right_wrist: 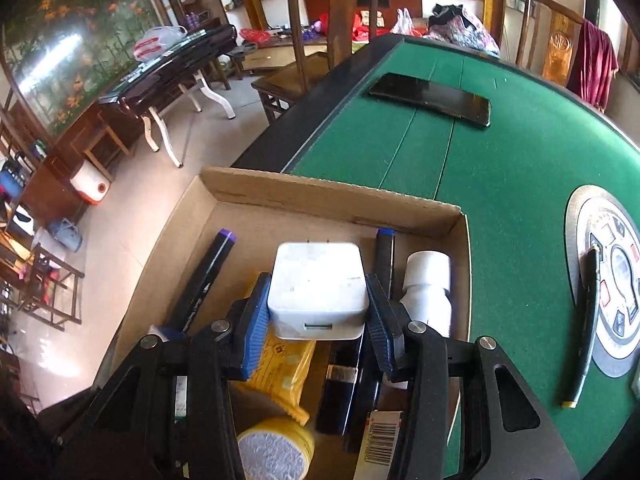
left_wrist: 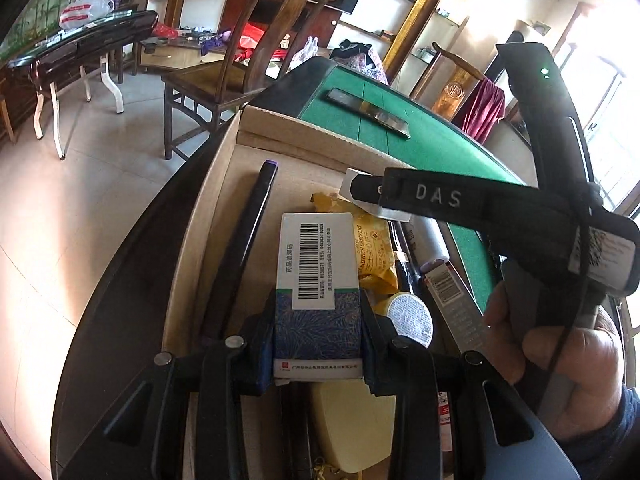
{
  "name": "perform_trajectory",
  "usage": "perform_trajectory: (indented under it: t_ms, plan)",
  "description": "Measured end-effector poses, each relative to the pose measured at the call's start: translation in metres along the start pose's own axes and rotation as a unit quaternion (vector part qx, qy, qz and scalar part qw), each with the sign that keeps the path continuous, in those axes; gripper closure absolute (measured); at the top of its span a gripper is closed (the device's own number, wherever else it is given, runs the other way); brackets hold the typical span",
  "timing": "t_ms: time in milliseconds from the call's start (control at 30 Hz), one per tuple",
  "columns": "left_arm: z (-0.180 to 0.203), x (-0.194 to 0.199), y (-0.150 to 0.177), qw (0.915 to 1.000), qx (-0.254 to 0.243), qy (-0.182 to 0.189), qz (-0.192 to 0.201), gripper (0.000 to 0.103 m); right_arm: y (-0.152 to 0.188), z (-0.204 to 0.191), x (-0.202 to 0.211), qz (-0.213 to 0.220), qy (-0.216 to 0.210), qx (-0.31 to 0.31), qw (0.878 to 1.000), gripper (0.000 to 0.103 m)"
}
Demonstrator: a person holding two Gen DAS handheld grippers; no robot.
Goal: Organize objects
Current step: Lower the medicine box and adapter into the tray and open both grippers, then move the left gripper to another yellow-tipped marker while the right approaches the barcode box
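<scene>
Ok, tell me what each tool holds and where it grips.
Left tool: the medicine box, clamped across its two sides at the near end. Right tool: the white charger, clamped by its two sides.

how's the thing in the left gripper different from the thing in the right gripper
The left gripper holds a medicine box; the right gripper holds a charger plug. The medicine box is long, blue and white with a barcode; the charger plug is squat, plain white, with rounded corners and prongs. Both are clamped over the cardboard box.
</scene>
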State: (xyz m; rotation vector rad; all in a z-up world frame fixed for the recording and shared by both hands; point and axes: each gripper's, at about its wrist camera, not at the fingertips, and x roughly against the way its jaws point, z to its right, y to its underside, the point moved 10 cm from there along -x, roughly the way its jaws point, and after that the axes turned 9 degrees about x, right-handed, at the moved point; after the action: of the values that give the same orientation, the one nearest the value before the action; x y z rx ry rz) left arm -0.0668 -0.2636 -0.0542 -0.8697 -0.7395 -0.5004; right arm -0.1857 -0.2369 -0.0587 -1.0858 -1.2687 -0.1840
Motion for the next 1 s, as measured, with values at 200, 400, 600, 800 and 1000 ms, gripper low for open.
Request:
perform_trajectory:
  t_ms: [200,400,600,800,1000]
  plan:
    - [-0.002,-0.003,0.003,0.9999,0.010,-0.001,-0.010,0.069,0.000,0.002,-0.003,-0.004,-0.003,-0.006,1.000,0.058]
    - [-0.004,-0.005,0.006,0.9996,0.019,-0.003,-0.022,0.064,-0.003,0.003,0.018,0.022,-0.005,0.000,1.000,0.058]
    - [0.008,0.008,0.003,0.9999,0.009,-0.004,0.002,0.055,0.008,0.002,0.060,0.067,-0.020,0.011,0.997,0.058]
    - [0.032,0.027,-0.001,0.9996,-0.007,0.005,0.026,0.055,0.039,0.046,0.100,0.104,-0.033,-0.020,0.994,0.058]
    - [0.083,0.040,0.009,0.9974,-0.060,0.026,0.032,0.050,0.086,0.162,0.149,0.139,0.032,-0.089,0.986,0.058]
